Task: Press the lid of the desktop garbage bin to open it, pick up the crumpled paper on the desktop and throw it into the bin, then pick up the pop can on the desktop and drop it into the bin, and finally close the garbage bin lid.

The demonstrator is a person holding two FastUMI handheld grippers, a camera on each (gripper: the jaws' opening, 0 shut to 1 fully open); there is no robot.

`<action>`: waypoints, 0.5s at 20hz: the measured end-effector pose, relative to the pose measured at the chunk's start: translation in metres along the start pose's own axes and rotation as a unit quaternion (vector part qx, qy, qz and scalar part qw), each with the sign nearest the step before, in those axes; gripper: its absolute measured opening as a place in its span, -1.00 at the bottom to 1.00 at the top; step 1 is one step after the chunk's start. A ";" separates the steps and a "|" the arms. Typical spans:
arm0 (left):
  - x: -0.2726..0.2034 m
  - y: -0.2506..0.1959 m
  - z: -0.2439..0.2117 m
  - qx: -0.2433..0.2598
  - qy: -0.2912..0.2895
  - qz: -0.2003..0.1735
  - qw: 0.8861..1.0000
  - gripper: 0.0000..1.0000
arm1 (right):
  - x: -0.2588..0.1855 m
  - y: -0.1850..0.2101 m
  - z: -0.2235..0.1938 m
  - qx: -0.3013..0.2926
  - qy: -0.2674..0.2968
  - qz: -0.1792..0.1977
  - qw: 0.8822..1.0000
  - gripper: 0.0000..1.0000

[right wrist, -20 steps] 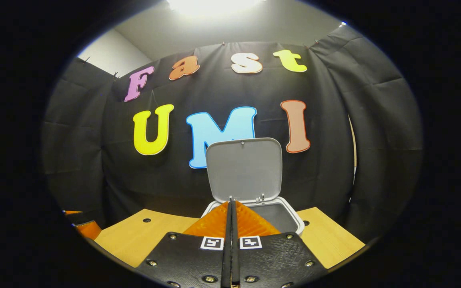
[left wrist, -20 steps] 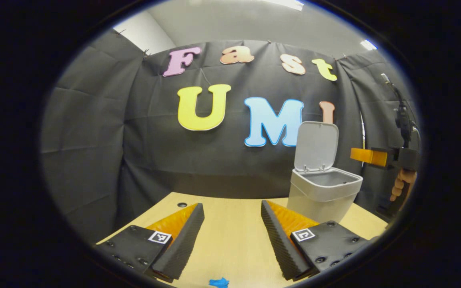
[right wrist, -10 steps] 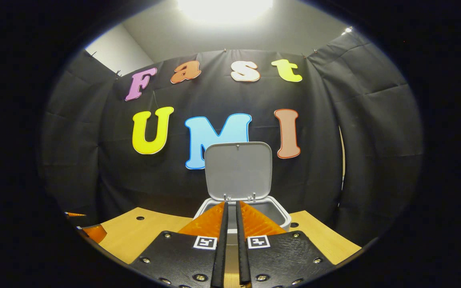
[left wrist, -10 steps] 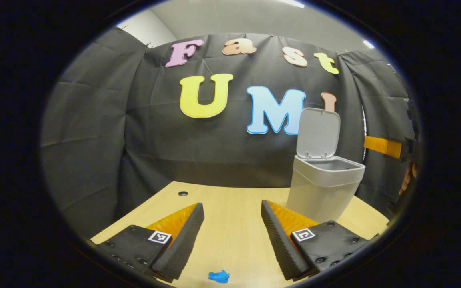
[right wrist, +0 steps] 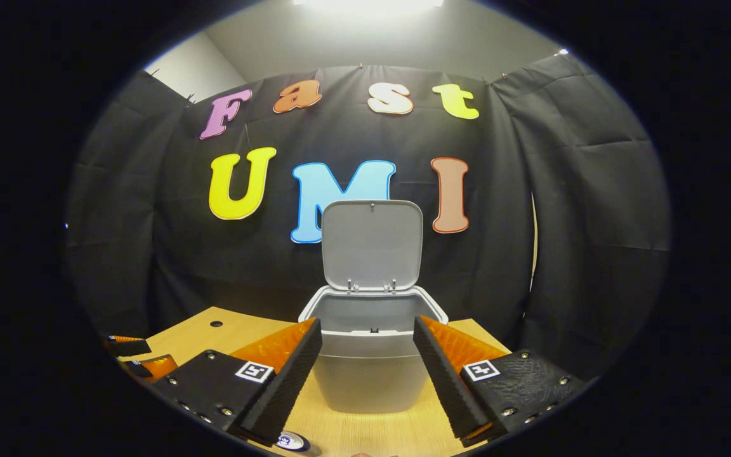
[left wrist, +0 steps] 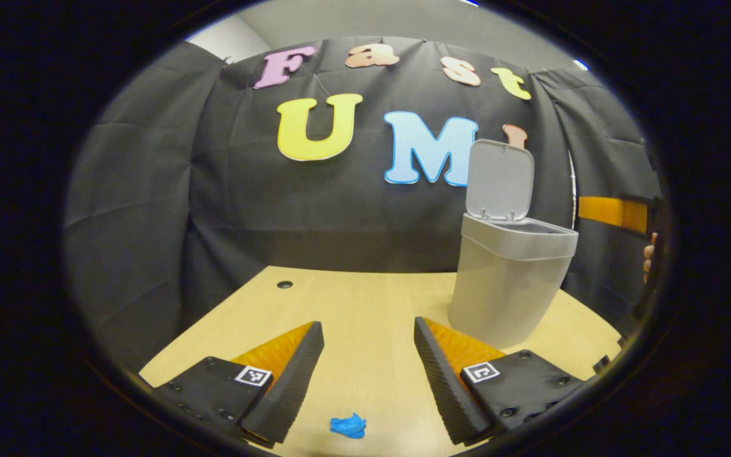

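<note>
The grey bin [right wrist: 368, 374] stands on the wooden desktop [right wrist: 213, 333] with its lid [right wrist: 372, 244] raised upright. My right gripper [right wrist: 367, 322] is open in front of the bin, which shows between the fingers without touching them. The round top of a pop can [right wrist: 292, 440] peeks in low down, by the left finger. My left gripper [left wrist: 367, 325] is open over the desk with nothing between its fingers. A small blue crumpled scrap [left wrist: 348, 425] lies on the desk just below and between them. The bin [left wrist: 505, 285] stands to their right, lid [left wrist: 499, 181] up.
A small round hole [left wrist: 285, 284] marks the desk [left wrist: 353, 298] near the back wall. The right gripper's finger [left wrist: 612, 212] and a hand [left wrist: 648, 257] show beyond the bin at the far right. The left gripper [right wrist: 137, 355] sits low at the desk's left edge.
My right gripper has gone from shut to open and drawn back from the bin's rim. The left gripper's view has dipped, bringing more desk and the blue scrap into sight.
</note>
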State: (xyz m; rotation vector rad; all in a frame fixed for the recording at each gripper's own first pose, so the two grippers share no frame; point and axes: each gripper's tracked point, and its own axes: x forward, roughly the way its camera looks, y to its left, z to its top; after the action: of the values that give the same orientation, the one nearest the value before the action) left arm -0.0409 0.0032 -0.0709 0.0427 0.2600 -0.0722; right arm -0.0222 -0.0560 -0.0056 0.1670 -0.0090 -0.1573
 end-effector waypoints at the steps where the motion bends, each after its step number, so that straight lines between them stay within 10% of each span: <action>1: -0.002 0.000 -0.005 0.003 0.007 -0.002 1.000 0.88 | -0.002 0.000 0.004 -0.006 -0.006 -0.003 1.000 0.89; 10: -0.015 0.013 -0.062 0.055 0.136 -0.002 0.989 0.94 | -0.013 -0.003 -0.002 -0.023 0.006 -0.011 1.000 0.89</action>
State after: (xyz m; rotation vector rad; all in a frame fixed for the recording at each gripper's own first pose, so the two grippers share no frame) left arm -0.0698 0.0204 -0.1264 0.1630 0.5290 -0.0842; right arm -0.0355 -0.0568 -0.0084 0.1215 0.0081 -0.1781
